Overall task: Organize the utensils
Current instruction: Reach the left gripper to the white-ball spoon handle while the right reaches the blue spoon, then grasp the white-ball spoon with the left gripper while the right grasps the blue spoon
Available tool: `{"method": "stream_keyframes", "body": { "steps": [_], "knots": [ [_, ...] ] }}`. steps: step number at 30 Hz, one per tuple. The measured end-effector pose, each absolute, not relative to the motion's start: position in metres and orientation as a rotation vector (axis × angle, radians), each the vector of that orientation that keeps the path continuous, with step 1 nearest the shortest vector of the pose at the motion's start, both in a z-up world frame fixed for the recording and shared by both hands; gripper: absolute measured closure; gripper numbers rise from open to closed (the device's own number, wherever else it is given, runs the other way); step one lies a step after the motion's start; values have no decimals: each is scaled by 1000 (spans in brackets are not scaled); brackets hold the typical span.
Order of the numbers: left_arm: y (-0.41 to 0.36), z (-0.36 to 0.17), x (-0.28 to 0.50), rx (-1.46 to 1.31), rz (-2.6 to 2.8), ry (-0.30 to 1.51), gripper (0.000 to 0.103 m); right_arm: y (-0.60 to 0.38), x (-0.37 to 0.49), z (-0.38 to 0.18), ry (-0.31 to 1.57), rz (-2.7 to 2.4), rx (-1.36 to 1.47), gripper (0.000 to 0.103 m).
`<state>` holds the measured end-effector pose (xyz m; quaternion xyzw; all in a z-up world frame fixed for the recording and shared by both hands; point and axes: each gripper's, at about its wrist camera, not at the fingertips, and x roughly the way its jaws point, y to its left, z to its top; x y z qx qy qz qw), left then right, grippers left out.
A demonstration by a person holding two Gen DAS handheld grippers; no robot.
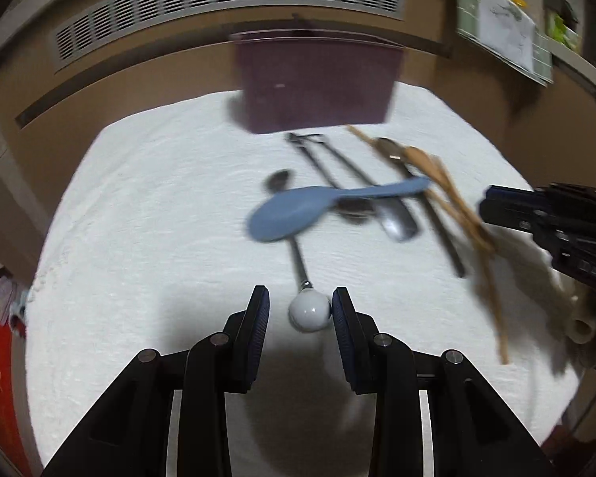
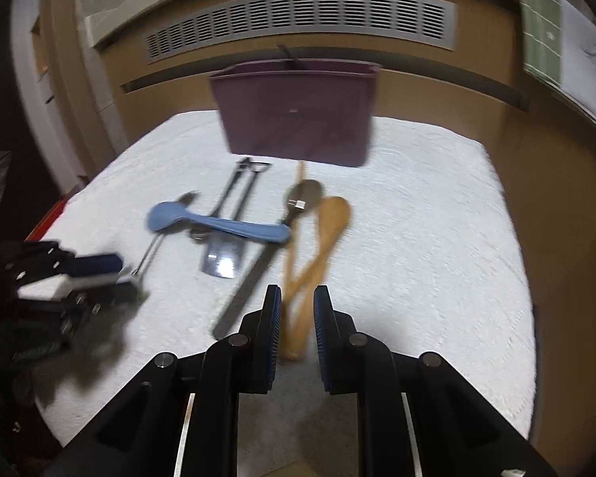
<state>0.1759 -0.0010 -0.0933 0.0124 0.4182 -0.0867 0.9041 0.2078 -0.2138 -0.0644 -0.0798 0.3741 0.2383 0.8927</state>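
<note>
Left wrist view: left gripper (image 1: 300,312) jaws part open, straddling white ball end (image 1: 310,312) of a metal utensil; right pad touches the ball, left pad clear of it, so not clamped yet. Shaft runs to 12 o'clock, under the blue rice paddle (image 1: 298,214). Purple bin (image 1: 316,83) at 12, far edge of white cloth (image 1: 139,238). Wooden utensils (image 1: 453,206) and steel spoon (image 1: 397,222) at 2. Right gripper (image 1: 492,206) at 3.

Risks: round ball squirts out as jaws close, since contact is 1-sided; lifting drags the paddle lying over the shaft and scatters the pile.

Right wrist view: right gripper (image 2: 296,320) jaws part open around wooden handles (image 2: 298,310), gap on both sides, nothing gripped; blur, can't tell contact. 2 wooden pcs cross here, a wooden spoon (image 2: 333,218) among them. Paddle (image 2: 218,224) at 10, left gripper (image 2: 129,278) at 9, bin (image 2: 298,111) at 12.

Risks: grabbing both crossed handles at once, 1 slips mid-carry; dark flat handle (image 2: 246,290) beside them gets nudged.
</note>
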Motion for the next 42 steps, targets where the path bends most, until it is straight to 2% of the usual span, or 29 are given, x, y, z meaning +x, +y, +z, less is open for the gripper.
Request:
{"method": "stream_keyframes", "body": {
  "steps": [6,16,18,21,30,33,42],
  "knots": [
    [50,-102,190,-81,-118,870,69,-153,216,-53,684,698,-358,82],
    [52,-106,180,-77,-186,859,69,-64,265,-72,762,867,-626,82],
    [56,-106,181,-98,-192,860,69,-56,270,-74,766,875,-652,77],
    [61,-105,183,-135,-197,861,69,-56,275,-75,779,866,-647,76],
    [46,-105,197,-131,-206,841,69,-124,288,-86,926,776,-396,78],
    [48,-105,199,-151,-201,845,69,-137,279,-83,983,827,-313,75],
    [78,-104,189,-147,-118,853,68,-91,246,-77,838,876,-511,75]
  ]
}}
